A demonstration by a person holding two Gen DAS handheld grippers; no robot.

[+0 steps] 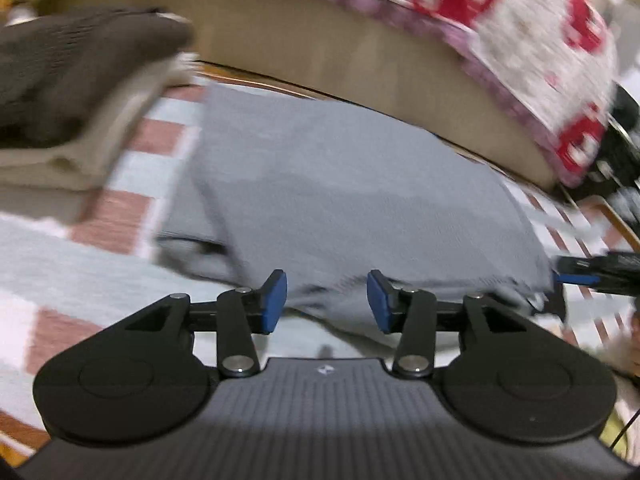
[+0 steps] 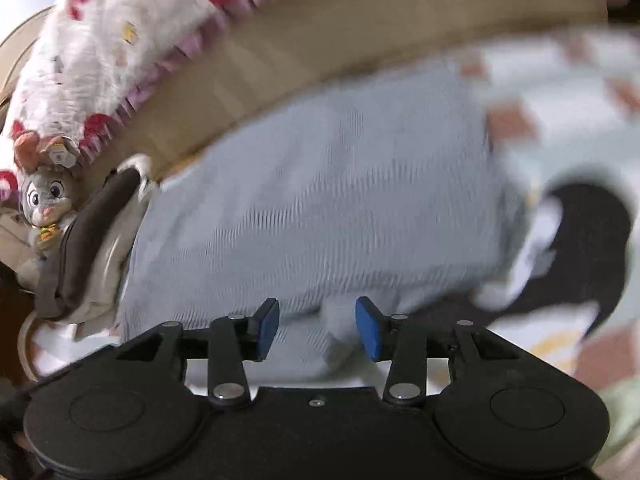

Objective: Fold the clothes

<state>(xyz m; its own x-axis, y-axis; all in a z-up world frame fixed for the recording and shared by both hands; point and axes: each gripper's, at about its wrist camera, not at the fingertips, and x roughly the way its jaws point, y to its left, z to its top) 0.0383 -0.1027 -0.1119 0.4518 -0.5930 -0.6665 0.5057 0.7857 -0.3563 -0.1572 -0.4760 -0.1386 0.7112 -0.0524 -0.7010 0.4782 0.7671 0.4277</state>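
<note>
A grey garment (image 1: 340, 200) lies folded flat on the checked rug (image 1: 108, 220), in front of the sofa base. My left gripper (image 1: 327, 302) hovers at its near edge, open, with the blue pads apart and only the hem showing between them. At that view's right edge, one of my right gripper's fingers (image 1: 576, 279) shows by the garment's right corner. In the right wrist view the same grey garment (image 2: 320, 200) fills the middle. My right gripper (image 2: 318, 330) is open over its near edge, and a small ridge of cloth rises between the pads without being pinched.
A stack of folded clothes (image 1: 60, 92), dark brown on beige, sits left of the garment. A black and white garment (image 2: 580, 240) lies to the right. The beige sofa base (image 1: 340, 52) with a white and red blanket (image 1: 520, 20) bounds the far side. A stuffed rabbit (image 2: 44, 200) sits nearby.
</note>
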